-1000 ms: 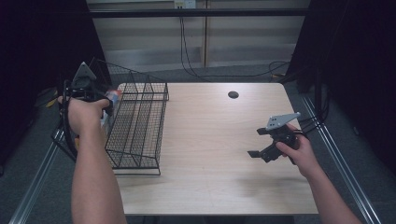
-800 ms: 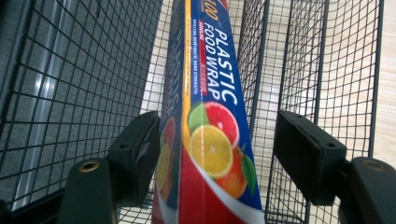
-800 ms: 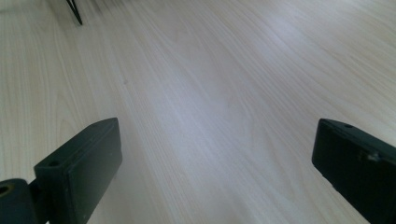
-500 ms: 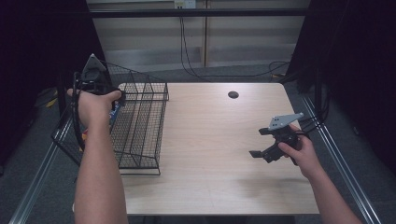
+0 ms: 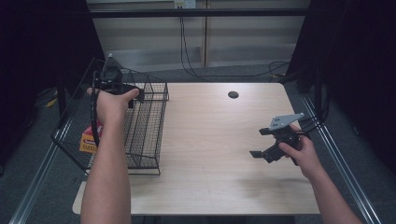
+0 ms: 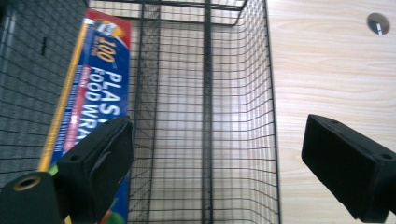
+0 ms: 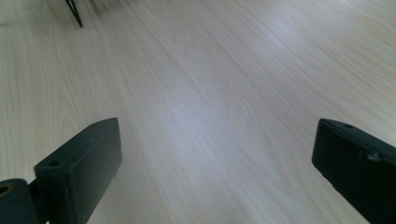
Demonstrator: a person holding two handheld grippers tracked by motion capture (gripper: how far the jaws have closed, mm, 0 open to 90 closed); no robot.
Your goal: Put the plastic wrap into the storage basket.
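My left gripper [image 5: 117, 89] hangs over the far end of a black wire basket [image 5: 148, 122] at the table's left side. Its jaws have just been opening and stand open [image 6: 219, 140], with nothing between the pads. Below them a blue and orange box of plastic food wrap [image 6: 100, 84] lies lengthwise along the left side of the wire basket [image 6: 205, 93]; in the high view the box [image 5: 88, 139] shows beside my left forearm. My right gripper [image 5: 259, 142] hovers low over the bare wood at the right, open and empty [image 7: 215, 140].
The light wooden table [image 5: 219, 154] has a dark round hole [image 5: 233, 94] near its far edge, which the left gripper view shows too [image 6: 377, 23]. Metal rails run along both sides of the table. One basket foot [image 7: 74, 16] shows far off in the right gripper view.
My left hand has moved right and away, over the basket's far end, and its jaws have spread. The food wrap box has left the gripper and lies low in the wire. The right hand kept still.
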